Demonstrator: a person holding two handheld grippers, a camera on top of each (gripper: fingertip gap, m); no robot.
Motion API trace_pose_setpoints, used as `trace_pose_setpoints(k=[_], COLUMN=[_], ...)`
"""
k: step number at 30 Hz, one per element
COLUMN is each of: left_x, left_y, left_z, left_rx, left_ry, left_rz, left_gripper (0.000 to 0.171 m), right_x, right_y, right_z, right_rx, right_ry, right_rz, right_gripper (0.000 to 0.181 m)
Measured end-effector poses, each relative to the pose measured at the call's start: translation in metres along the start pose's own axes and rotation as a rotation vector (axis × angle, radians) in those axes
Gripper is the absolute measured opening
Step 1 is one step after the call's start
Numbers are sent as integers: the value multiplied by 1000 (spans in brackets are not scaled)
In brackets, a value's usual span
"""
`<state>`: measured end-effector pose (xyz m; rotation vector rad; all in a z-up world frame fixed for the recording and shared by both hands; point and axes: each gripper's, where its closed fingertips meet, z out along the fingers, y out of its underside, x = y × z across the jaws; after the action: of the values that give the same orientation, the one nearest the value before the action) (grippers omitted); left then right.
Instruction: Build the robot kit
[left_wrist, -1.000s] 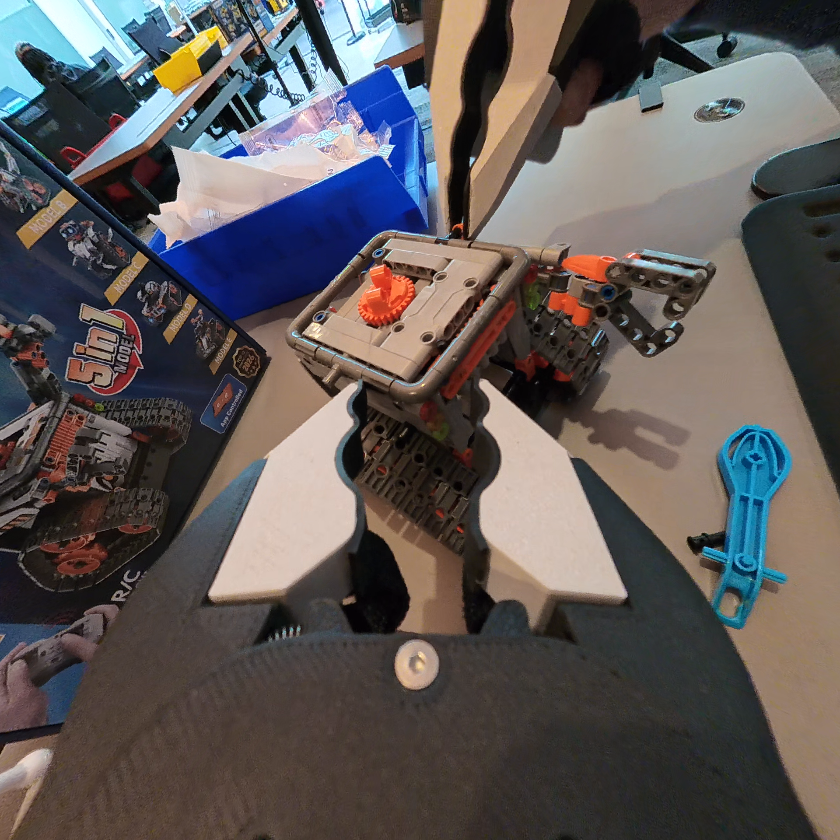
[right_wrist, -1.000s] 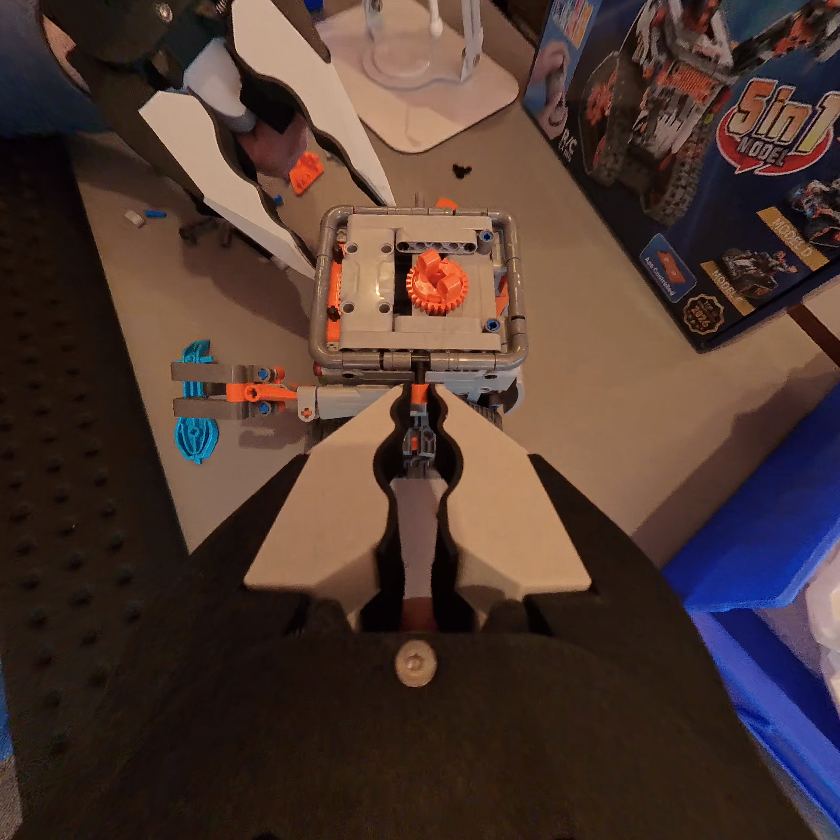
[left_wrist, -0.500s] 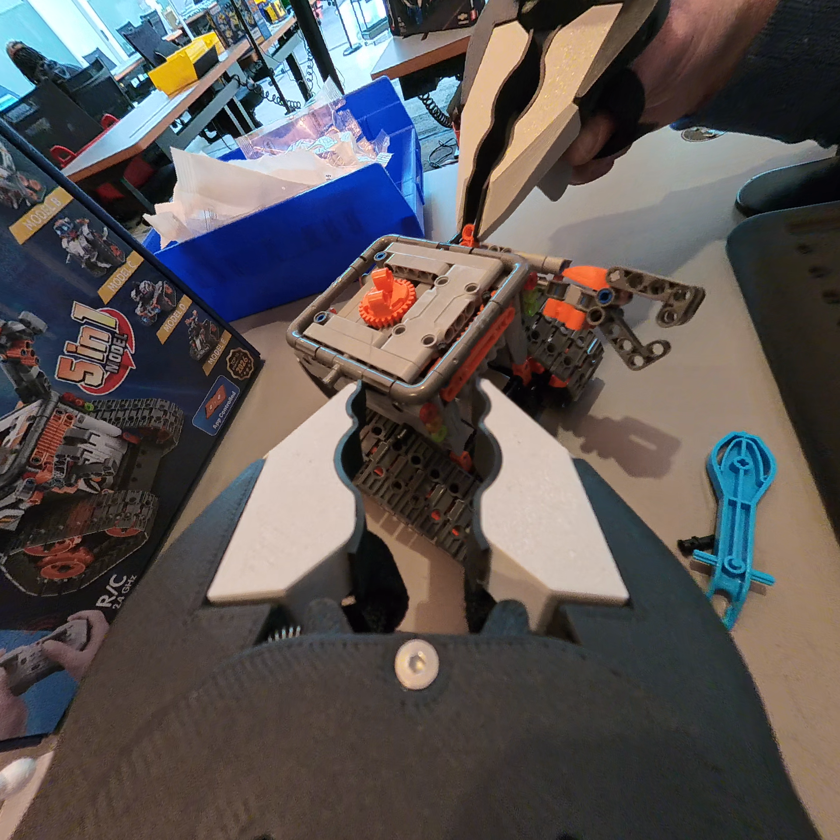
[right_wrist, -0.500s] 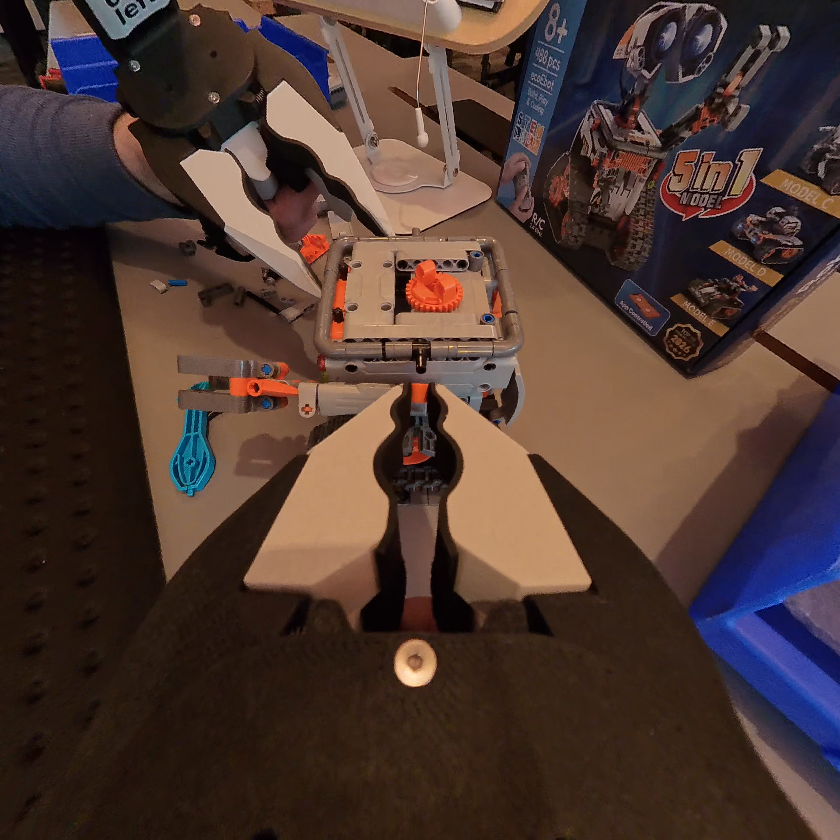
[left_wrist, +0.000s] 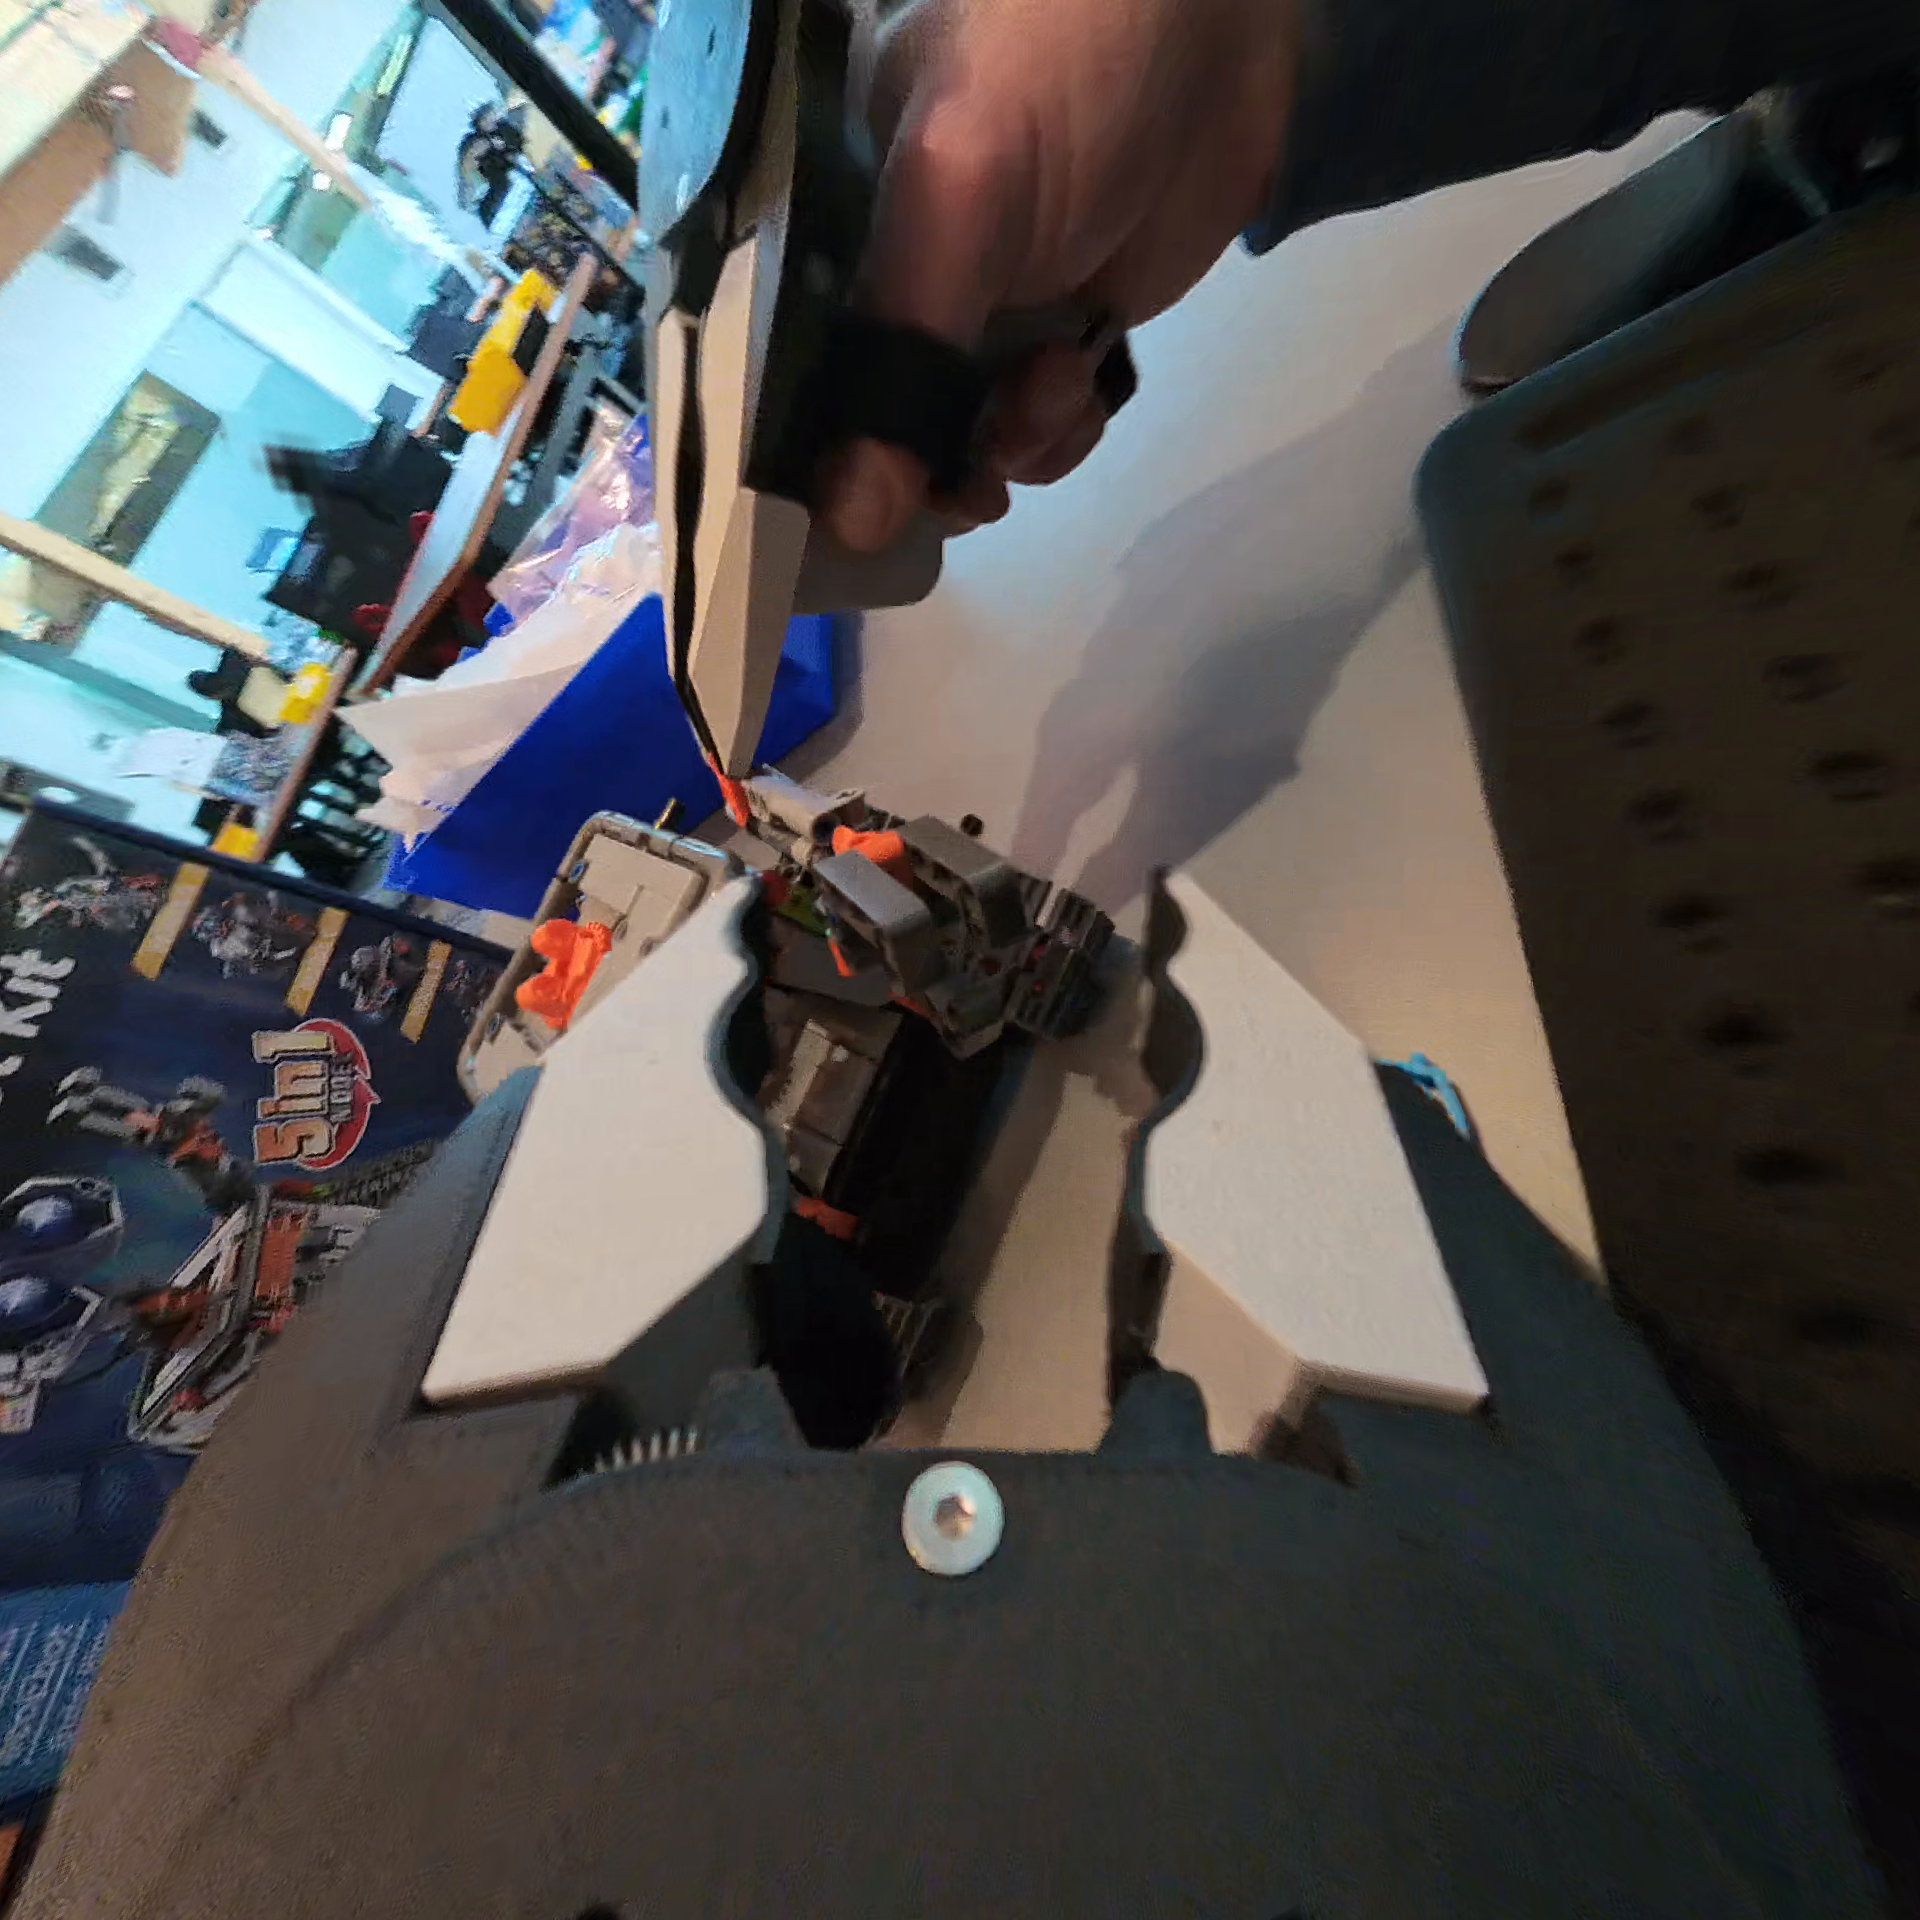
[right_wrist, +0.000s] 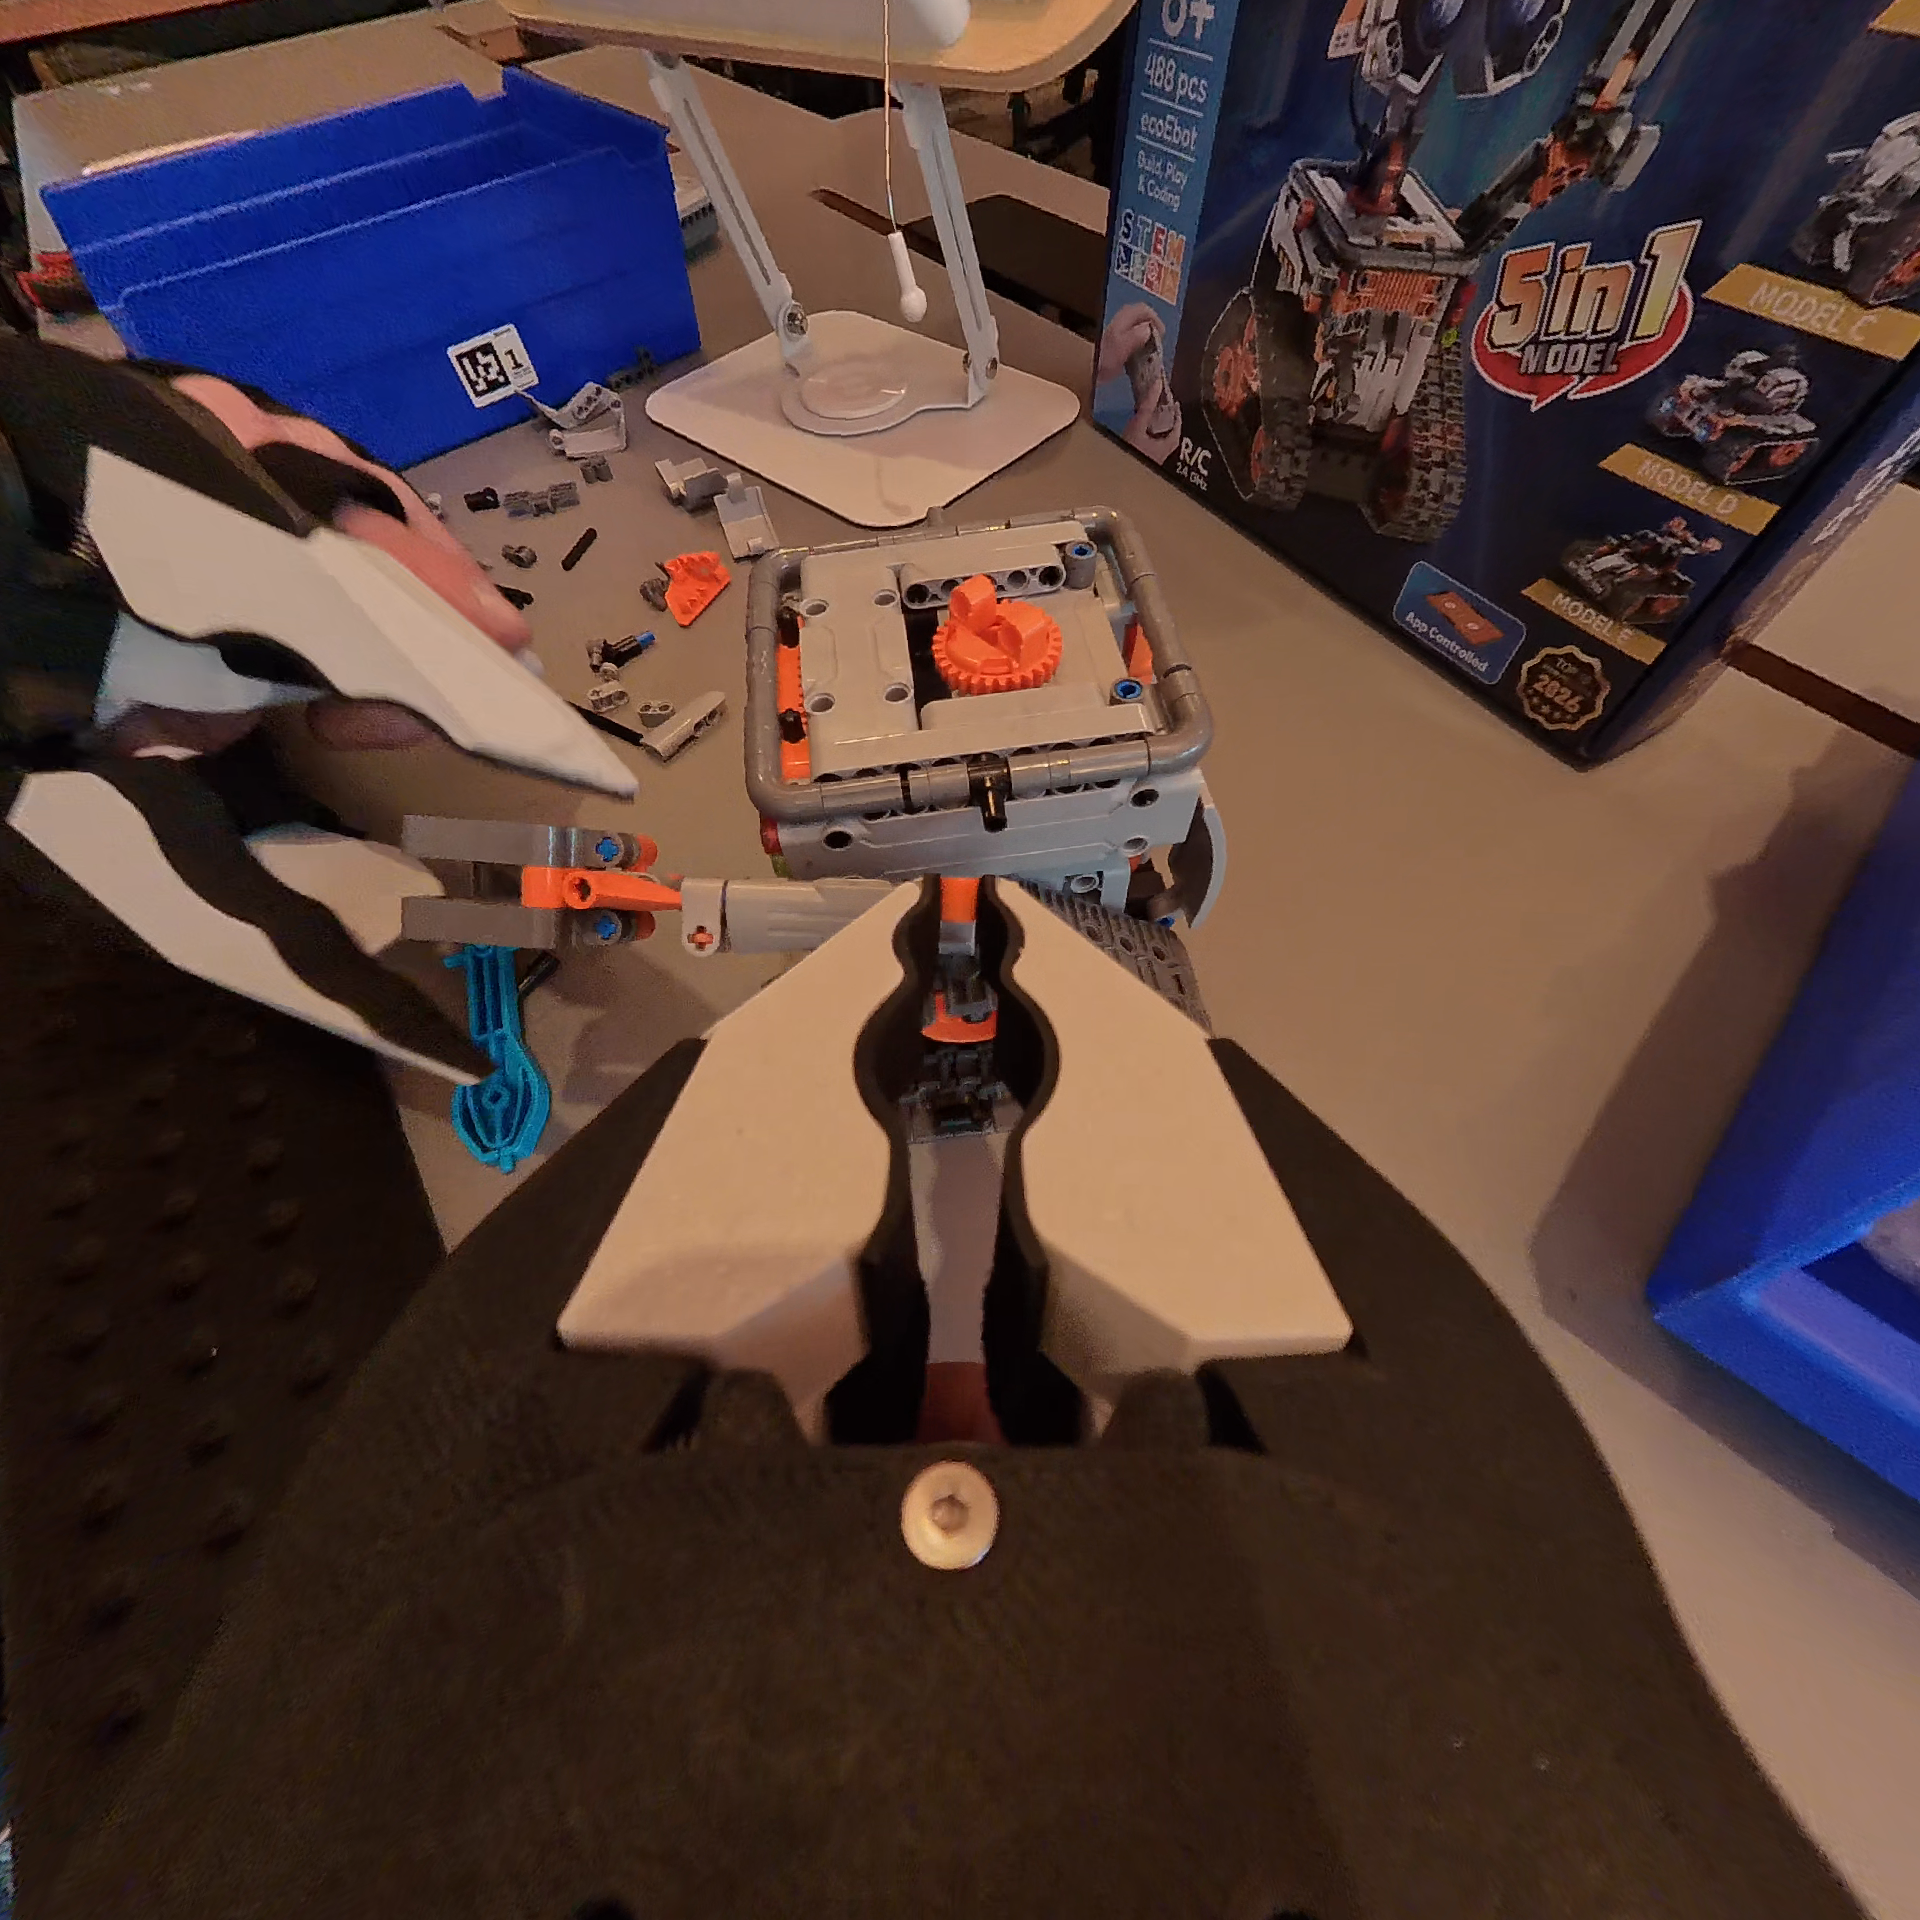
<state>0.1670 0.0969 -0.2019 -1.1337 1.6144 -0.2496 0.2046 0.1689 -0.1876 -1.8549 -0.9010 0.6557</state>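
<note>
A pale grey bench (right_wrist: 1351, 935) carries the scene; other work tables stand in the room behind in the left wrist view. A dark printed kit box (right_wrist: 1558, 312) stands at the bench's far right. A blue bin (right_wrist: 364, 239) holds nested blue inserts; a second blue bin (left_wrist: 582, 769) holds white paper and clear bags. The brick-built model (right_wrist: 977, 686), grey with an orange gear on top, sits mid-bench. The right tool (right_wrist: 951, 904) is clenched on an orange-and-grey part at the model's near side. The left tool (left_wrist: 951, 914) is released, spread about the model's side arm (right_wrist: 540, 883). Loose small parts (right_wrist: 623, 582) lie near a blue plastic tool (right_wrist: 499, 1049).
</note>
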Motion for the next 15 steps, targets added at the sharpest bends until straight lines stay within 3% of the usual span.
trace_pose_setpoints(k=[1, 3, 15], left_x=[-2, -6, -12], left_y=[2, 4, -3], left_z=[4, 8, 5], left_rx=[4, 2, 103], left_ry=[-24, -50, -66], left_rz=[-13, -35, -193], left_gripper=[52, 38, 31], right_x=[-1, -1, 6], right_y=[1, 2, 0], right_z=[1, 2, -5], right_rx=[0, 4, 102], right_ry=[1, 4, -2], right_rz=[2, 9, 5], right_gripper=[4, 4, 15])
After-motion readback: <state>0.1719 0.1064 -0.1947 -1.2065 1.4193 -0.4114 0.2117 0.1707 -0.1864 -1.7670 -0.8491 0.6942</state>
